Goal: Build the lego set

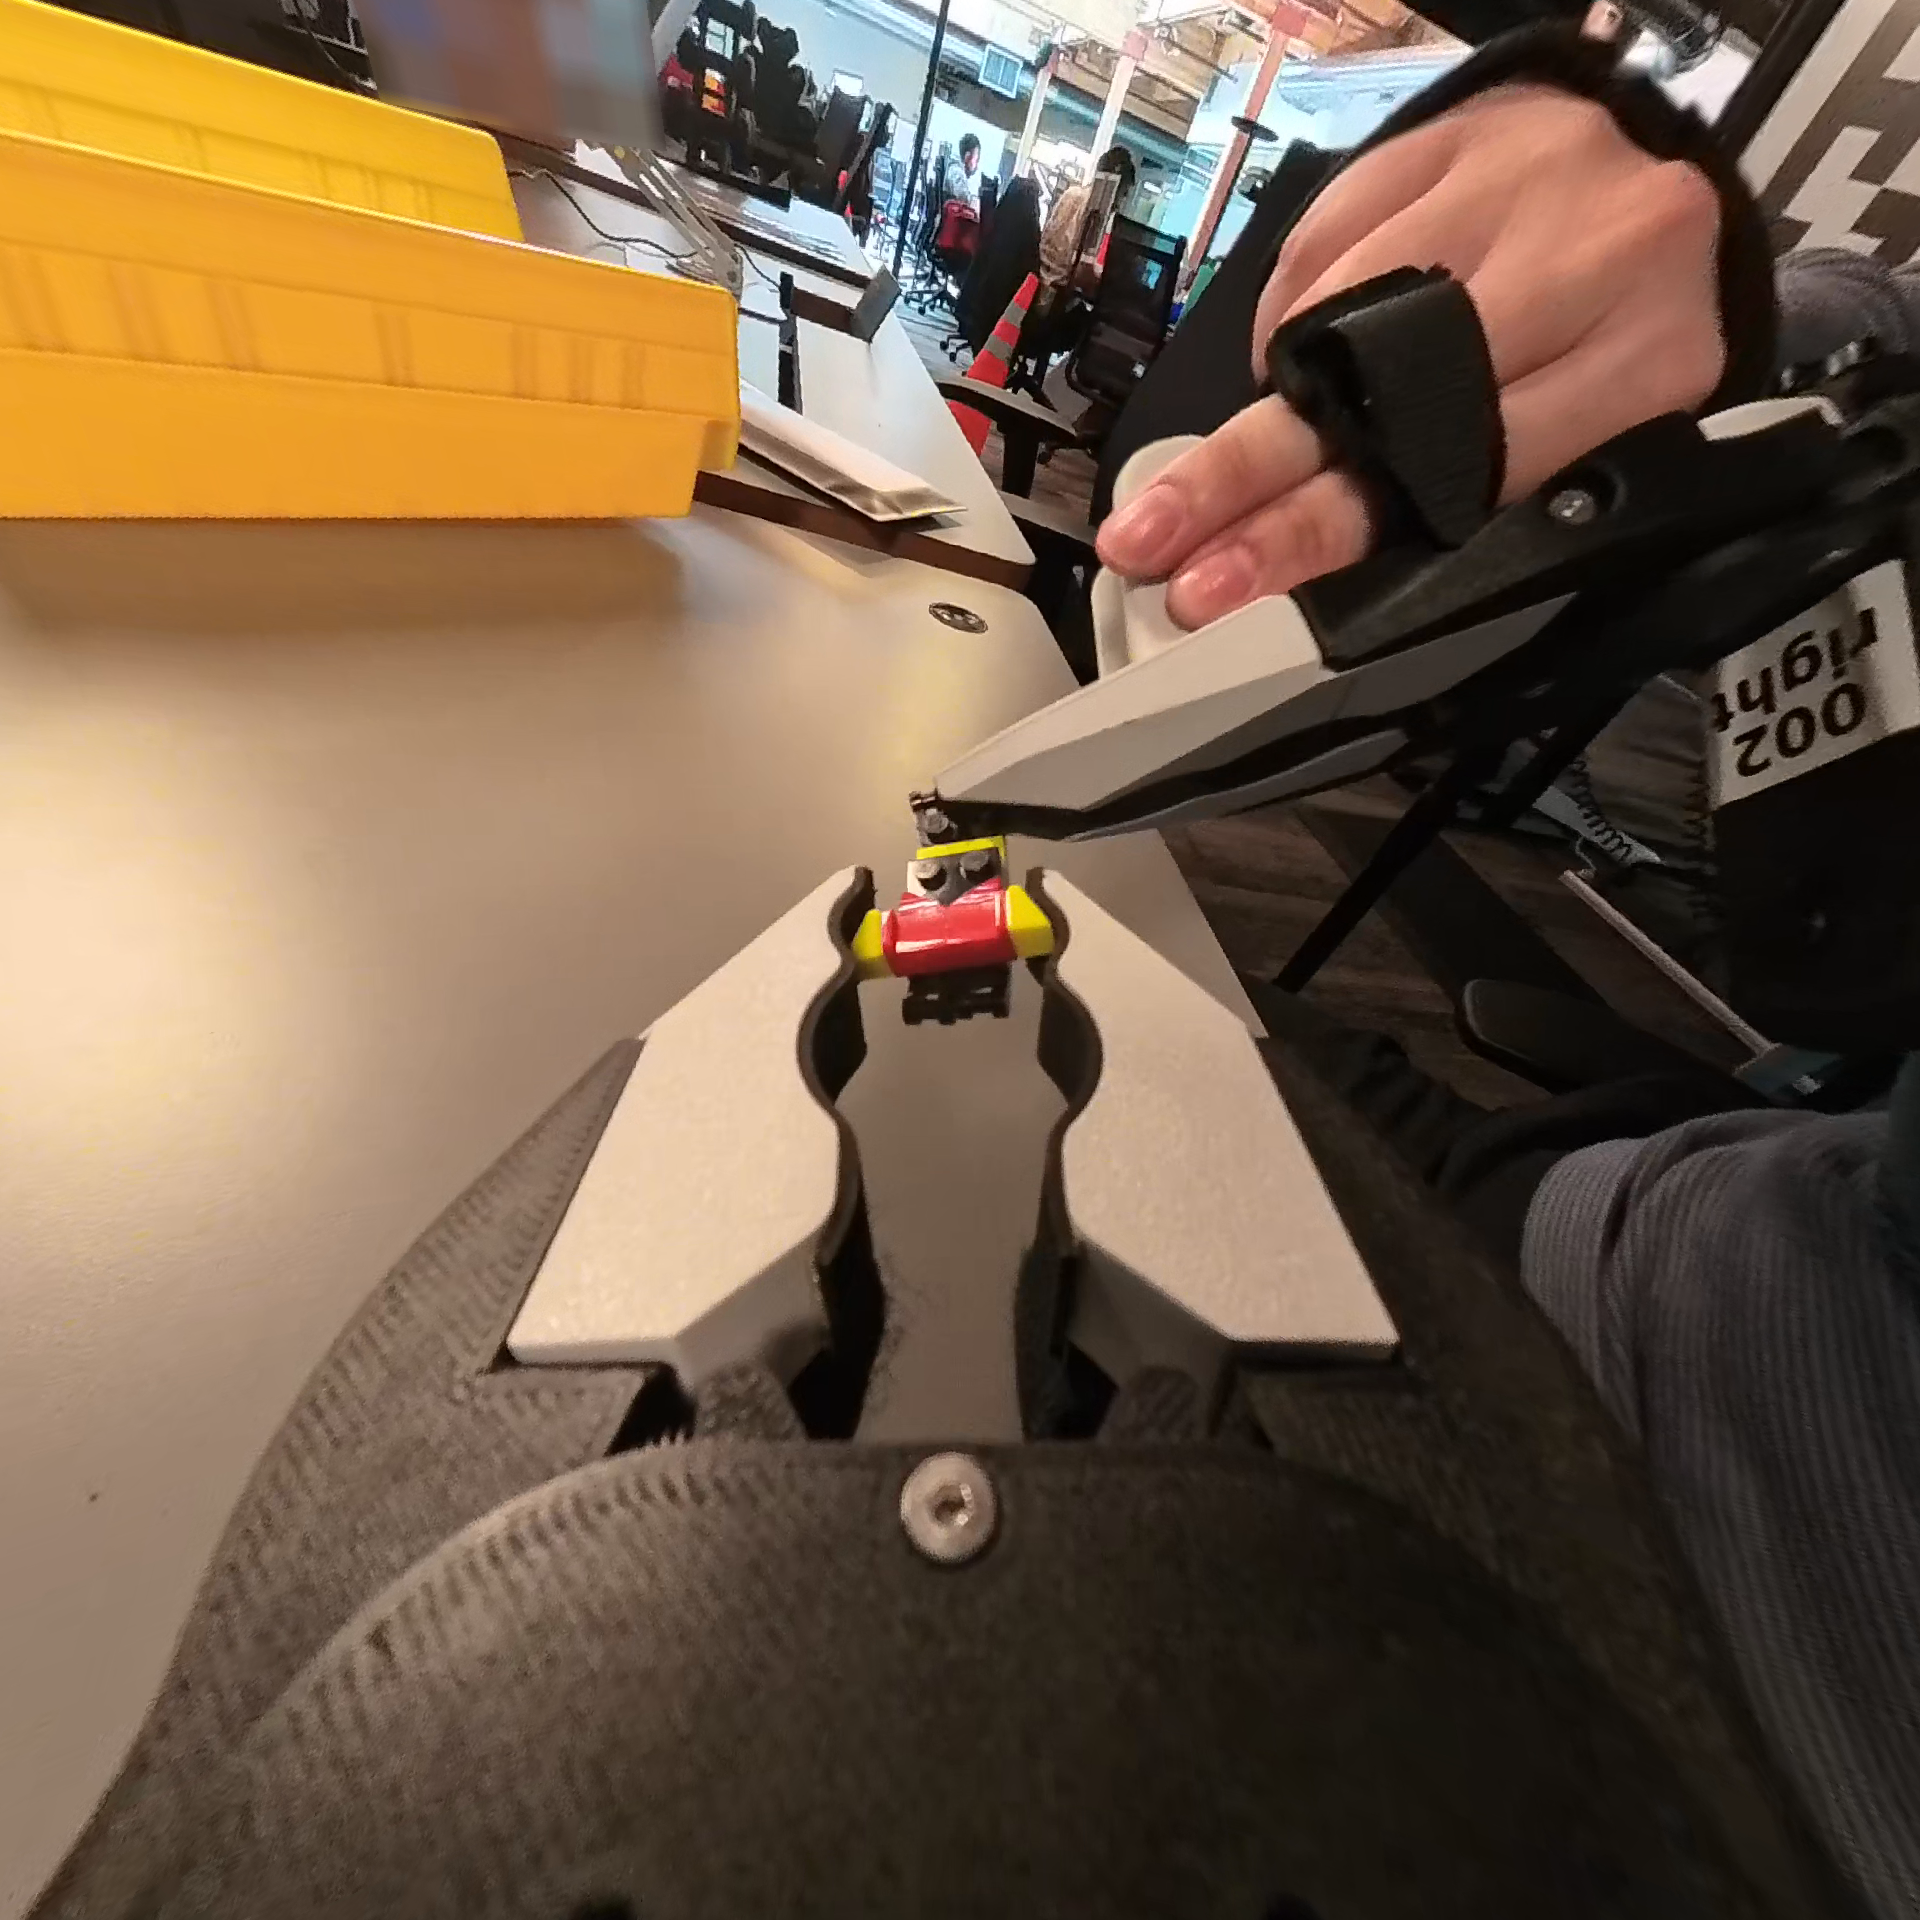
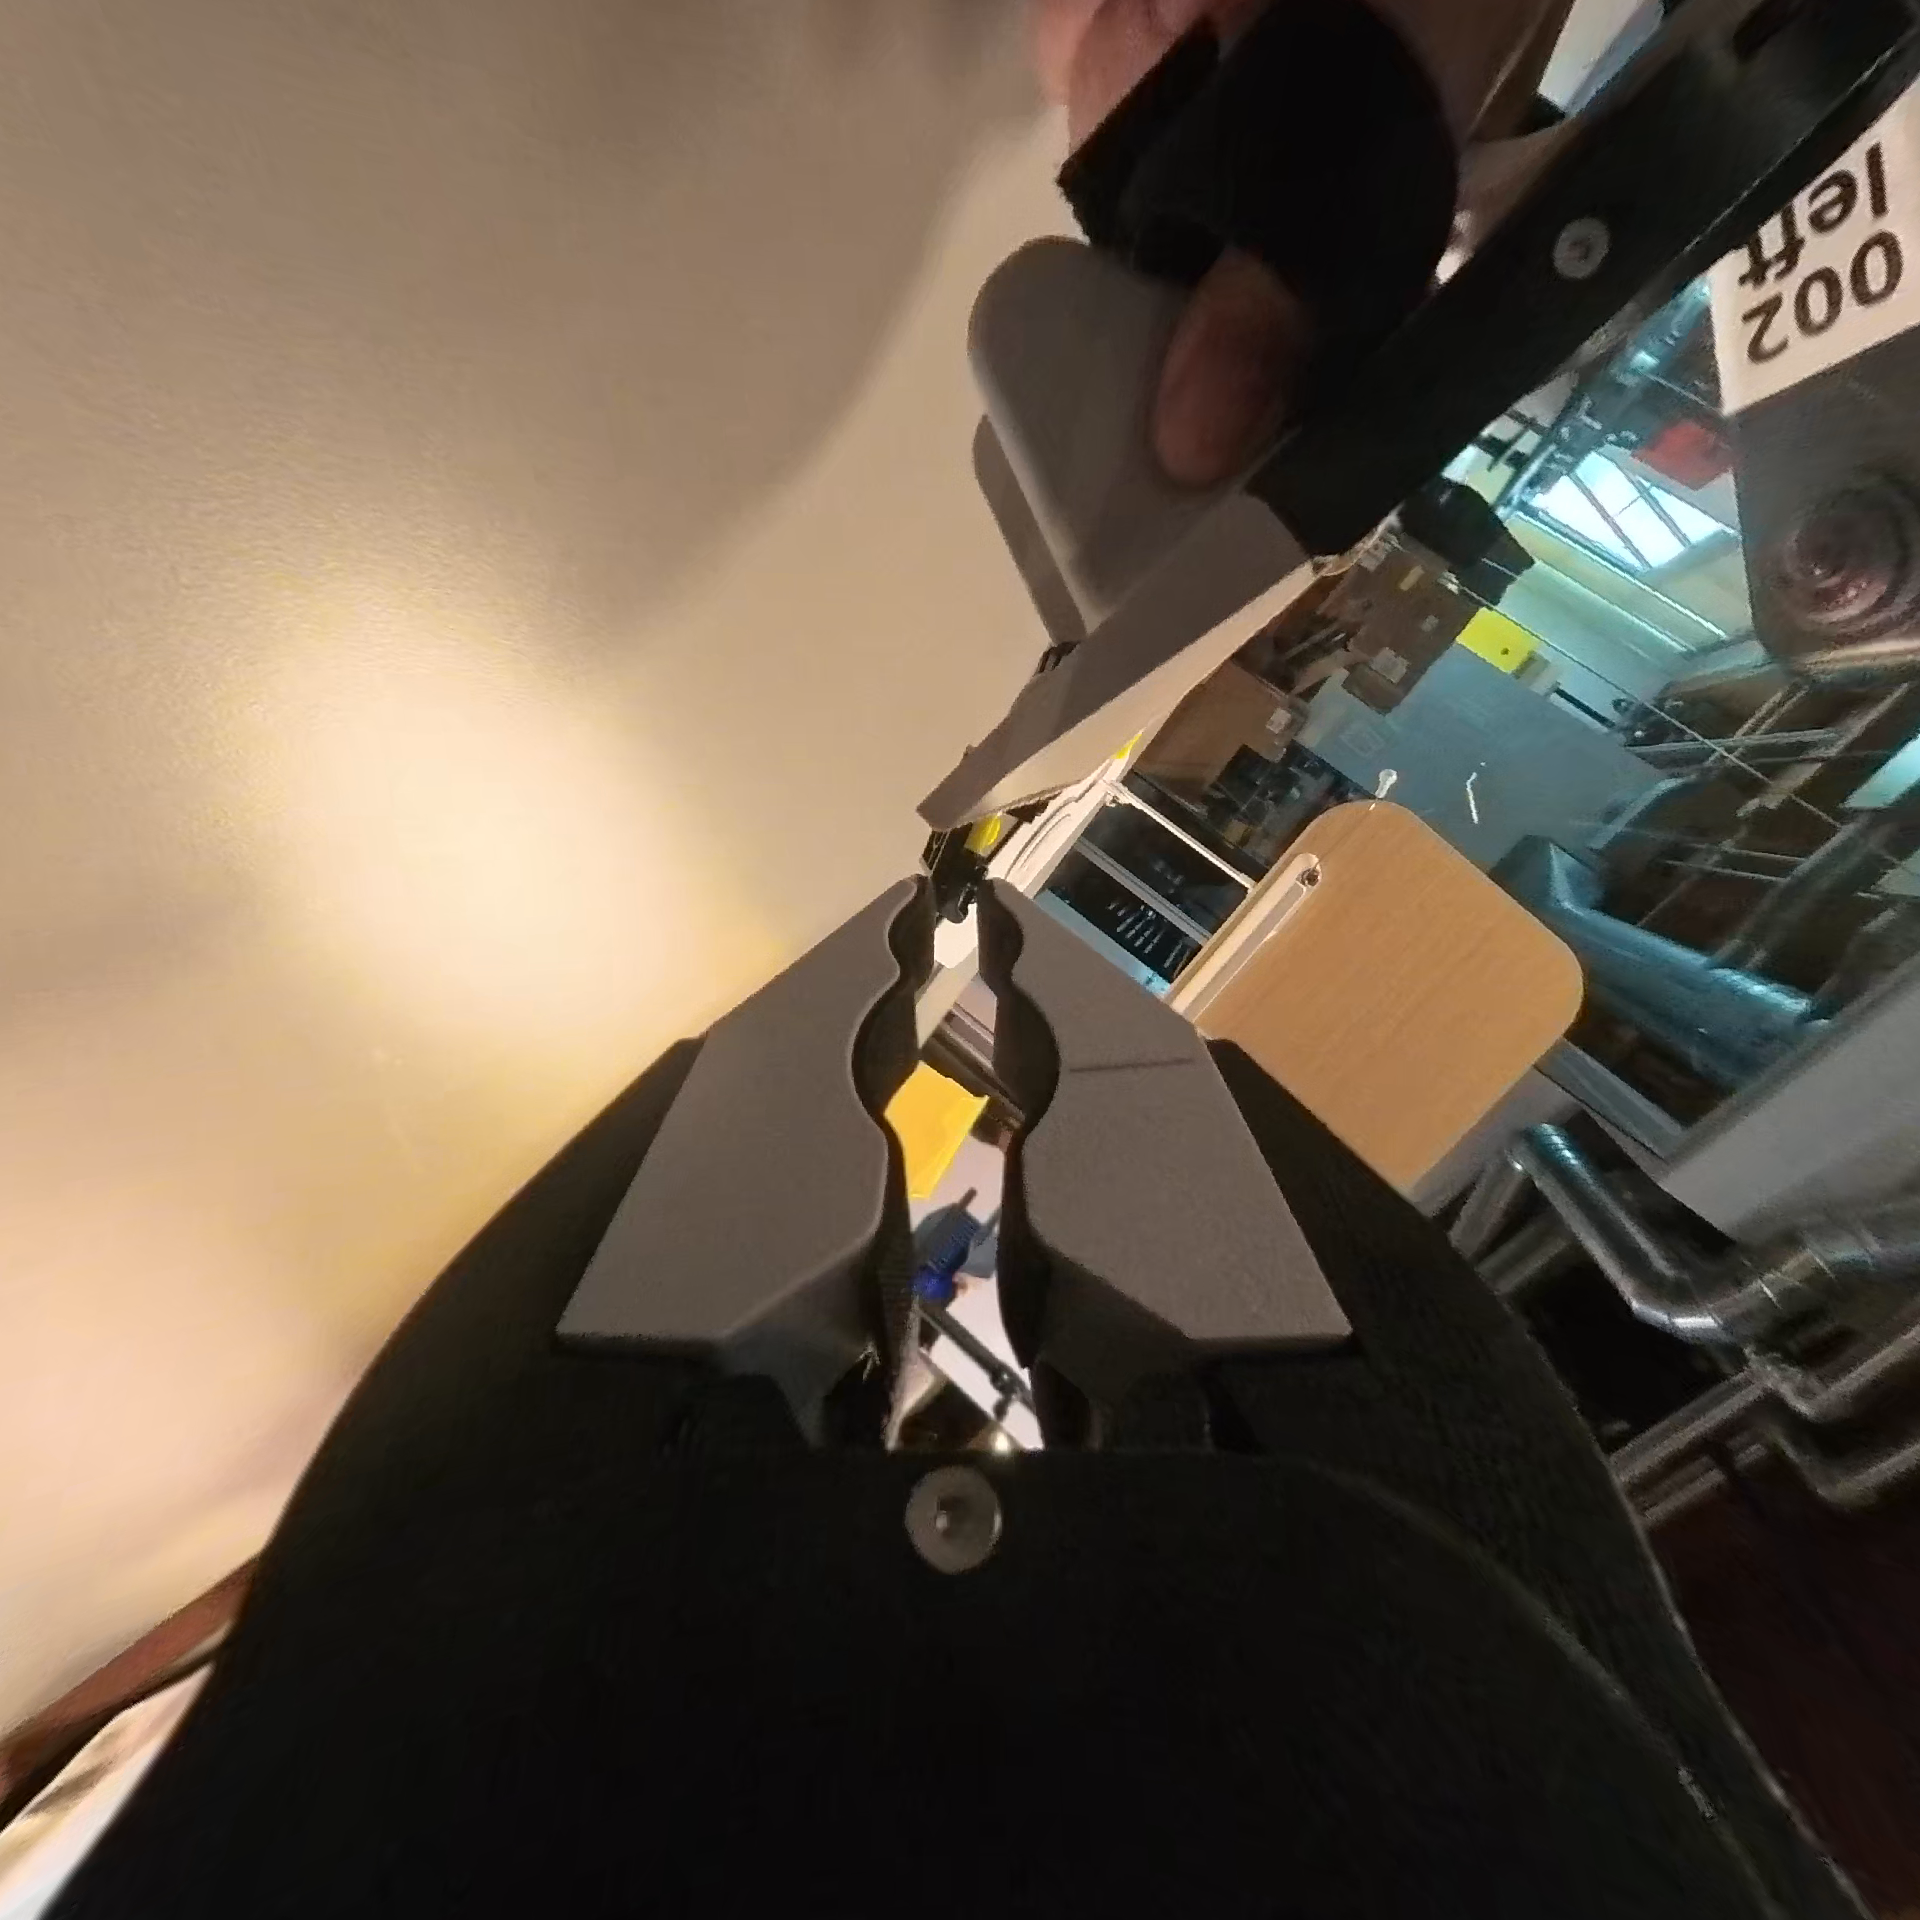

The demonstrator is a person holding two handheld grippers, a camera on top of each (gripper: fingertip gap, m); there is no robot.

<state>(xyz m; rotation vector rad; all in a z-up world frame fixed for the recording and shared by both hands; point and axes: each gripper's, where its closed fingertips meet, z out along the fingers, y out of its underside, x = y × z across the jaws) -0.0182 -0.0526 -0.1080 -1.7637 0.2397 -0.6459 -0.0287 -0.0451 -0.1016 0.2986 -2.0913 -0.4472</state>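
Note:
My left gripper (image 1: pixel 951 920) is shut on a small lego build (image 1: pixel 951 935) of red, yellow and black pieces, held just above the beige table (image 1: pixel 416 831) near its right edge. My right gripper (image 1: pixel 935 805) comes in from the right and is shut on a small black lego piece (image 1: pixel 935 821), held right at the top back of the build. In the right wrist view my right gripper (image 2: pixel 951 902) pinches that black piece (image 2: pixel 954 906) at its tips. The left gripper's grey finger (image 2: pixel 1081 717) lies just beyond, with a bit of yellow (image 2: pixel 982 831) under it.
Yellow bins (image 1: pixel 343 353) stand at the back left of the table. A silver packet (image 1: pixel 842 478) lies beside them. The table edge (image 1: pixel 1132 831) runs just right of the build. A person's leg (image 1: pixel 1714 1351) and chairs are beyond it. My left and right fingertips are right by each other.

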